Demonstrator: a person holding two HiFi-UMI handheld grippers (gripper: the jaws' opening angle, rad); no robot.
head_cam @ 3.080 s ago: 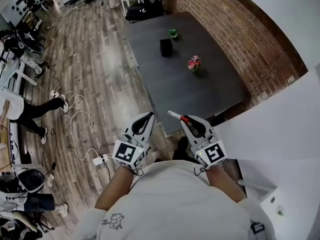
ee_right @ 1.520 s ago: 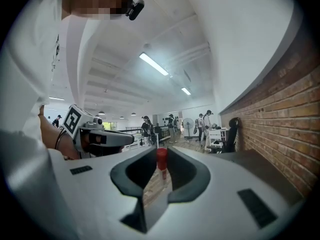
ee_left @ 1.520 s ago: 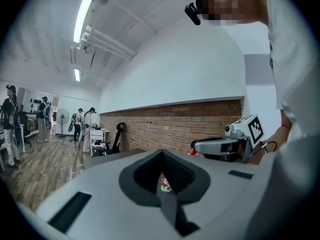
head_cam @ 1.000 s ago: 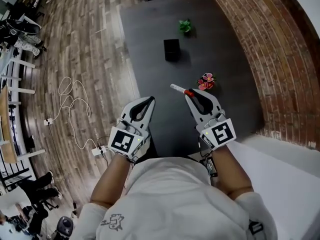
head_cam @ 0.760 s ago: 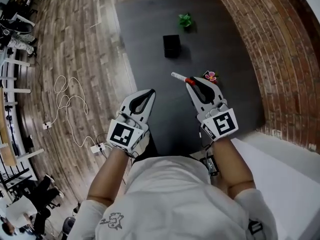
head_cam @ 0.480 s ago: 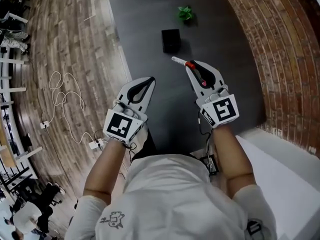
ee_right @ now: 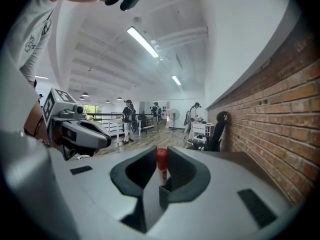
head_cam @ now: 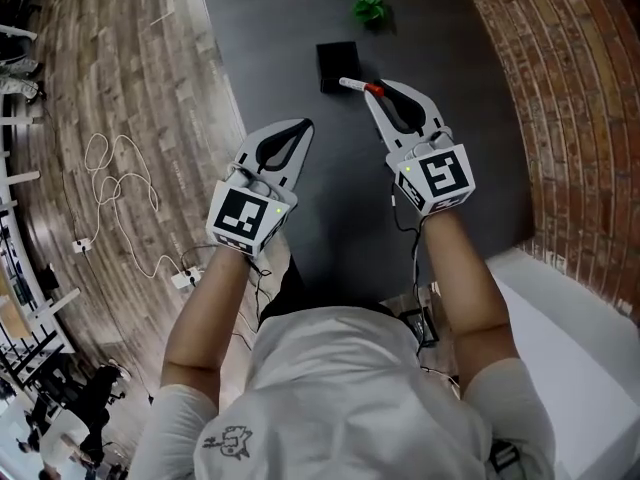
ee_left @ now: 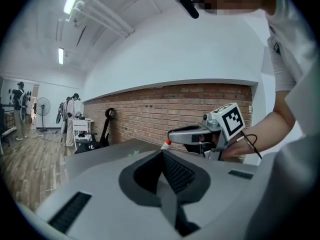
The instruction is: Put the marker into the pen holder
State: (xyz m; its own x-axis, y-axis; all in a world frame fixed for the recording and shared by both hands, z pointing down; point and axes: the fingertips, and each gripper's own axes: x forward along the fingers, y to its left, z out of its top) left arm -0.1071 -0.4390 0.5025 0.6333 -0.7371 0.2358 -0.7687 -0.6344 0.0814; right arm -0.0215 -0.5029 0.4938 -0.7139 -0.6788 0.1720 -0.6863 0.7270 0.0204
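I am clamping the red-capped white marker (head_cam: 360, 87) at its red end in my right gripper (head_cam: 371, 91), its fingers (ee_right: 182, 171) clenched on either side of the cap, as the right gripper view is showing. The marker is sticking out crosswise to the left, held up above the dark grey counter (head_cam: 270, 28). In the head view its white end is overlapping the near right corner of the black square pen holder (head_cam: 335, 63), though I cannot tell whether it is touching the rim. The marker is not yet inside the holder. My left gripper (head_cam: 303, 126) is hanging empty off to the left and nearer to me, its fingers (ee_left: 175, 174) pressed together with nothing between them. A small green plant (head_cam: 368, 5) is standing on the counter beyond the holder, well apart from it. A red brick wall (head_cam: 560, 88) is running along the counter's right side, and white cables (head_cam: 110, 168) are lying looped on the wooden floor (head_cam: 100, 68) to the left.
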